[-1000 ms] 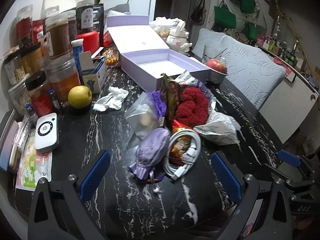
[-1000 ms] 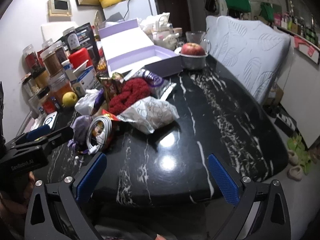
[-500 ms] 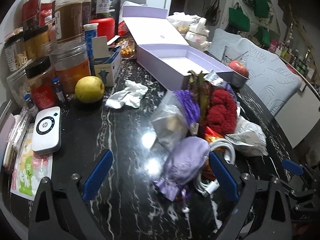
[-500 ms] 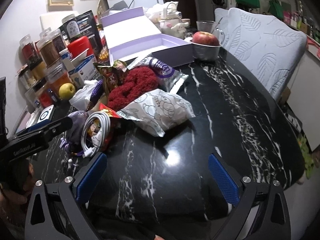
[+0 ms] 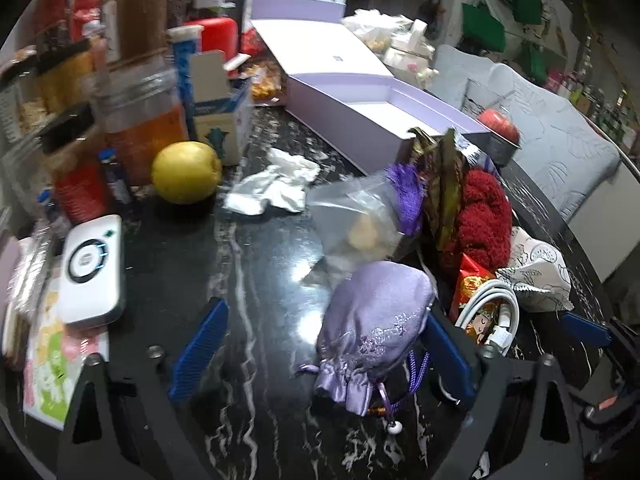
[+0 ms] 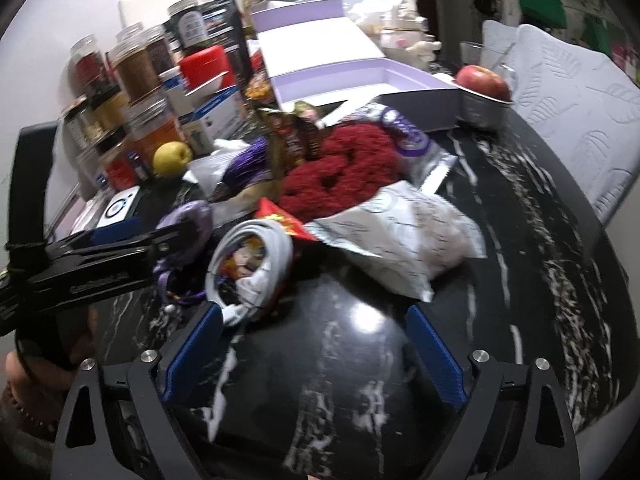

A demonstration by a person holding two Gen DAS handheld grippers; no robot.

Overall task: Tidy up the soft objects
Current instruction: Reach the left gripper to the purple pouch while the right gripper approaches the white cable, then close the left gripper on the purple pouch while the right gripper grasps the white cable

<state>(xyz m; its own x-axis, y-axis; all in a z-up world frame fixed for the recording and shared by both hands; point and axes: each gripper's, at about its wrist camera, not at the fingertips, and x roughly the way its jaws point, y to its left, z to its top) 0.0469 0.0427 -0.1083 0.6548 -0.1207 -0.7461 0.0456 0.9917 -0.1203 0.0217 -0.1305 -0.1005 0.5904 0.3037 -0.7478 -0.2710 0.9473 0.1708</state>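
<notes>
A lilac drawstring pouch [image 5: 376,320] lies on the black marble table [image 5: 256,264], between my open left gripper's [image 5: 320,340] fingers, close to the right one. A red knitted item [image 5: 480,216] lies behind it, also in the right wrist view [image 6: 340,176]. An open purple box [image 5: 372,112] stands at the back. My right gripper [image 6: 312,356] is open and empty, just short of a white cable coil [image 6: 256,264]. The left gripper's body [image 6: 100,260] partly hides the pouch [image 6: 188,220] there.
A clear zip bag [image 5: 356,220], white snack bag [image 6: 404,236], crumpled tissue [image 5: 276,188], yellow fruit [image 5: 186,178] and white device [image 5: 92,268] lie about. Jars [image 5: 136,92] crowd the left. A bowl with an apple [image 6: 484,88] stands by the box.
My left gripper has moved forward and lower, so the lilac pouch now sits between its fingers. My right gripper has moved forward toward the cable coil and snack bag.
</notes>
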